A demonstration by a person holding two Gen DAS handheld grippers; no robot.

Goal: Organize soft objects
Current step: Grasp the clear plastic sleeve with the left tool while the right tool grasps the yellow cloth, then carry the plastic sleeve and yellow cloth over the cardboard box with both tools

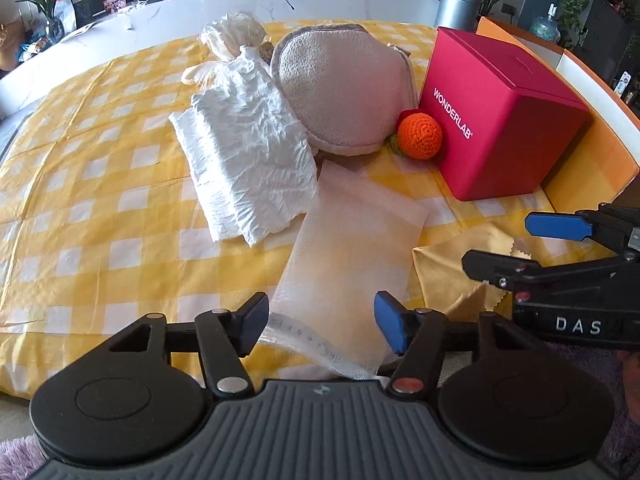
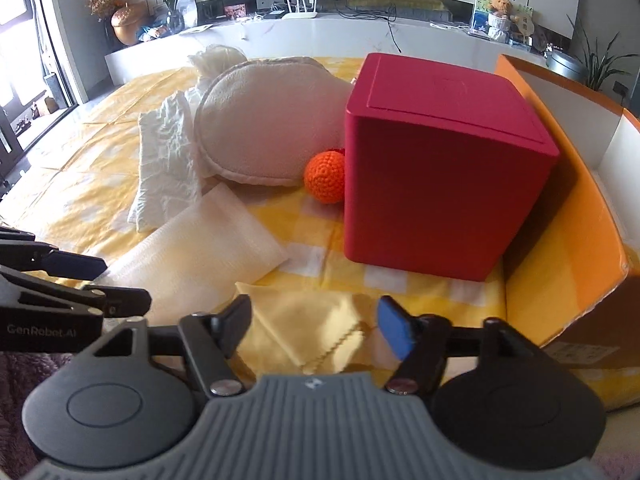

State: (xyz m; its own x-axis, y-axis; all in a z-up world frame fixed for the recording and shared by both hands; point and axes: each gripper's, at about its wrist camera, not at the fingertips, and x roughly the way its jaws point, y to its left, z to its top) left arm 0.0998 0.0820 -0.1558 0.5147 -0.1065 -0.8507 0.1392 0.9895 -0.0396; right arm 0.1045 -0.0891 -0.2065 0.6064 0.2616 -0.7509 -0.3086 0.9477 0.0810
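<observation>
Soft objects lie loose on a yellow checked cloth (image 1: 80, 184); none is seen inside a container, so the sorting appears barely begun, with every item left to place. Landmark: the red box (image 1: 504, 120), closed, standing upright.

Mesh pouch (image 1: 352, 240): flat, near the box on its left-front side, long axis running from the left gripper (image 1: 320, 328) away toward the box's near corner; its open, printed end points at that gripper. Yellow wiping cloth (image 2: 304, 328): flat, directly in front of the box, a zigzag edge turned toward the right gripper (image 2: 314, 328). Orange crocheted ball (image 1: 420, 134): touching the box's left face. Grey cushion (image 1: 344, 92): left of the box, just beside the ball. Folded white towel (image 1: 248, 160): left of the cushion, leaning against it, long axis slanting away from the camera. White bundle (image 1: 234, 40): behind the towel, farthest from the box.

Both grippers stand wide apart and hold nothing; the left straddles the pouch's near end, the right hovers at the wiping cloth. An orange carton (image 2: 568, 240) stands right of the box.
</observation>
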